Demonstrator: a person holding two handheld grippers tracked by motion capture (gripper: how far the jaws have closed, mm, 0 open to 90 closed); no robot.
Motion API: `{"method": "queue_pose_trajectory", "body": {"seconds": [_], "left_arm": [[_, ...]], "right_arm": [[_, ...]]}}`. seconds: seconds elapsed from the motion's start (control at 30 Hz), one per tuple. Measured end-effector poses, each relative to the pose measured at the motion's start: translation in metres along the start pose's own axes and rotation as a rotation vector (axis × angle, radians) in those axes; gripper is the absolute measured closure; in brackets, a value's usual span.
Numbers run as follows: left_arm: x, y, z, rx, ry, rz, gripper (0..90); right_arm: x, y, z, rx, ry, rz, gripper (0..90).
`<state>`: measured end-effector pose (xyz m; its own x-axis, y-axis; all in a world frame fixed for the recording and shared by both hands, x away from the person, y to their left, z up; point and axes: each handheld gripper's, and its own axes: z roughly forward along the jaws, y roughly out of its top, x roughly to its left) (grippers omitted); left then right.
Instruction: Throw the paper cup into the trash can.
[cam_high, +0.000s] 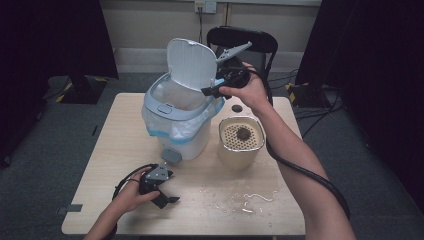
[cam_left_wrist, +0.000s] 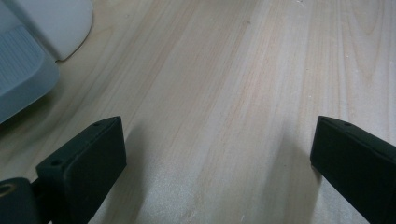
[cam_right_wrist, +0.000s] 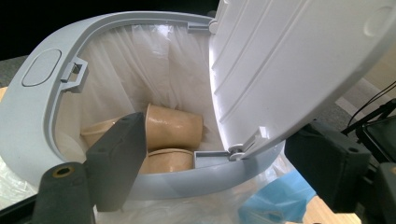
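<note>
The white pedal bin (cam_high: 177, 112) stands toward the table's (cam_high: 100, 150) far edge, left of centre, its lid (cam_high: 192, 62) tipped up so the mouth is clear for dropping things in. Inside, on the liner (cam_right_wrist: 135, 70), lie at least 2 tan paper cups (cam_right_wrist: 175, 126). The right gripper (cam_high: 220, 87) hangs at the lid's hinge side, jaws spread wide with nothing between them, probably just emptied. A beige container (cam_high: 241, 140) with a perforated insert stands just right of the bin. The left gripper (cam_high: 165, 197) rests near the front edge, wide open and empty, likely kept clear. Scraps (cam_high: 257, 196) litter the front right.
</note>
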<state>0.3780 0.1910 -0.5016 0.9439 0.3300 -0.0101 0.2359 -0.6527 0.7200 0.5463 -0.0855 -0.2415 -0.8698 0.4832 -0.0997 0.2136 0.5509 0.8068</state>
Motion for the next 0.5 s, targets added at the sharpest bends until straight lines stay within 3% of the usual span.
{"method": "queue_pose_trajectory", "body": {"seconds": [0.5], "left_arm": [[0.000, 0.000, 0.000, 0.008, -0.003, -0.003, 2.0]], "right_arm": [[0.003, 0.011, -0.006, -0.034, -0.008, 0.001, 21.6]]}}
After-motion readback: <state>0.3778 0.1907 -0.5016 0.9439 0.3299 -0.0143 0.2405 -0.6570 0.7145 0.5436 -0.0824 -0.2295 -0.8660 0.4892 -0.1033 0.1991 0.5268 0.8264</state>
